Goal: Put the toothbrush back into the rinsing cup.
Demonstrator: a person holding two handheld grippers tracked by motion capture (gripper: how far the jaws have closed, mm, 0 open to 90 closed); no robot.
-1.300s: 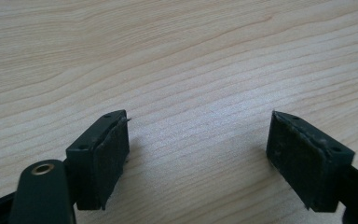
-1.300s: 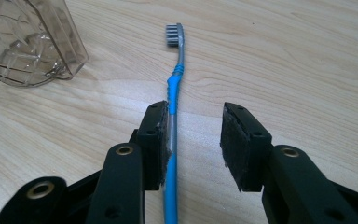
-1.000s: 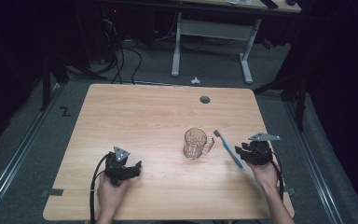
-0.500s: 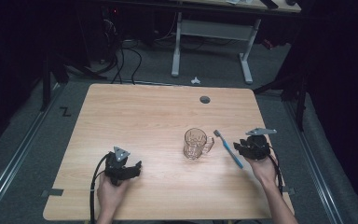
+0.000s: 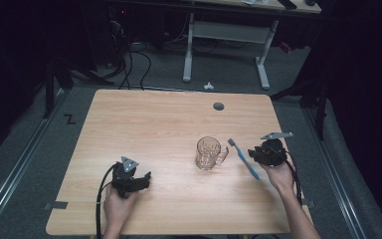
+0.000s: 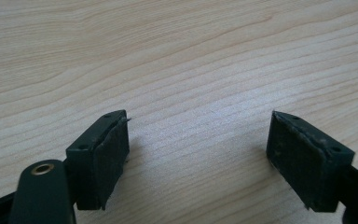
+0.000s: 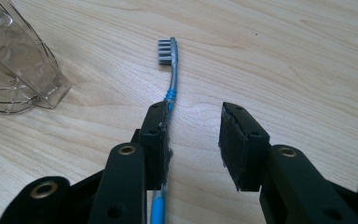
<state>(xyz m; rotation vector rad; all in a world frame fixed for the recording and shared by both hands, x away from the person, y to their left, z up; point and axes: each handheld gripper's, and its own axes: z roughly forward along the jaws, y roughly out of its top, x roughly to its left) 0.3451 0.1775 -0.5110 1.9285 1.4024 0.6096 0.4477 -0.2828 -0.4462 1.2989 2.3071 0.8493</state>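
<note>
Blue toothbrush [image 7: 169, 93] on table, against inner pad of spread right gripper [image 7: 193, 140].

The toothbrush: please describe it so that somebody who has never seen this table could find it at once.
Look at the right side of the wooden table, just right of the clear glass mug. The toothbrush lies flat there, beside the right gripper, its bristle head pointing to the far edge. It is the one long, thin thing, blue and grey.

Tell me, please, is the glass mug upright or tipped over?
Upright: the glass mug stands on its base on the table, its round open mouth facing up.
</note>
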